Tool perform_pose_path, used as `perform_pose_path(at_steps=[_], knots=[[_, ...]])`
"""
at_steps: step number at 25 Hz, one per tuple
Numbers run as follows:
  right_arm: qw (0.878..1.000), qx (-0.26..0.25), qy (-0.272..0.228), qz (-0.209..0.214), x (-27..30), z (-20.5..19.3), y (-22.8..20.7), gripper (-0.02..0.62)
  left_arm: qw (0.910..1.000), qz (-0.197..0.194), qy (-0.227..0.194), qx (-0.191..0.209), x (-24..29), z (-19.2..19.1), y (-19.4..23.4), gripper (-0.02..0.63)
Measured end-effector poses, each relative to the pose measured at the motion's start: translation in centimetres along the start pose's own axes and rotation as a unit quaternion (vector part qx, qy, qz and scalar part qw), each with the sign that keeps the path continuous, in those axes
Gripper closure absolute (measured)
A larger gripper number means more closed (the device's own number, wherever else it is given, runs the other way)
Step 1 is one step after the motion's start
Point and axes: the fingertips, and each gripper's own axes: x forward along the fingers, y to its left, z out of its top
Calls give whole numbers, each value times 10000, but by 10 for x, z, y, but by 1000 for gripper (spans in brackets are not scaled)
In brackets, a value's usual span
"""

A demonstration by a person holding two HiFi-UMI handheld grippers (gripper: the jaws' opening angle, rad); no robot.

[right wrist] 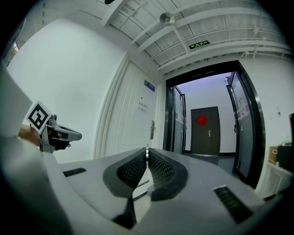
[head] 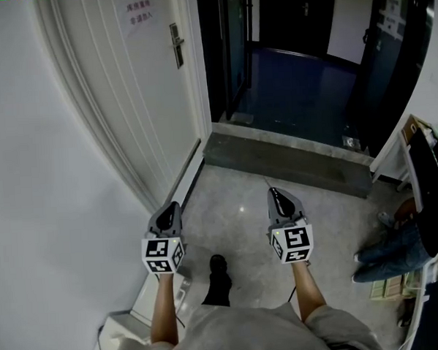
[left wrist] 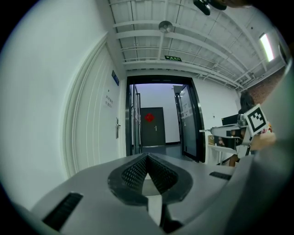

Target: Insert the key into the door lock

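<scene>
Your right gripper (right wrist: 147,158) is closed on a thin silver metal key (right wrist: 146,153); only the key's edge shows between the tips. Your left gripper (left wrist: 147,157) is closed also, with nothing in it. The silver lock plate (head: 176,45) on the white panelled door (head: 138,102) is at 11 o'clock from both grippers, well apart.

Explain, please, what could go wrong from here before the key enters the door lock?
1. The right hand-held gripper holds the key only as a thin sliver at its pad tips; it may twist or slip on meeting the door lock.
2. The lock is small and far ahead on the white door, so the aim may be off.
3. The grey step lies near on the floor; a foot could catch it.
</scene>
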Motion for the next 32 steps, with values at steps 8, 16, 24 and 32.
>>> perform_pose_path(at_steps=[8,16,24,32], knots=[[9999,-112,-26,-113,150,8,-31,566,9997,-229,-95,-37,145,19,69,589],[9997,-214,-17,-140,321,18,-48,566,9991,-394,-164,-22,293,43,161,589],[9995,-259,95,-136,423,5,-62,566,9992,-369,-142,-62,379,41,218,589],[9994,-208,254,-117,463,-19,-76,566,9993,-363,18,-125,420,23,231,589]])
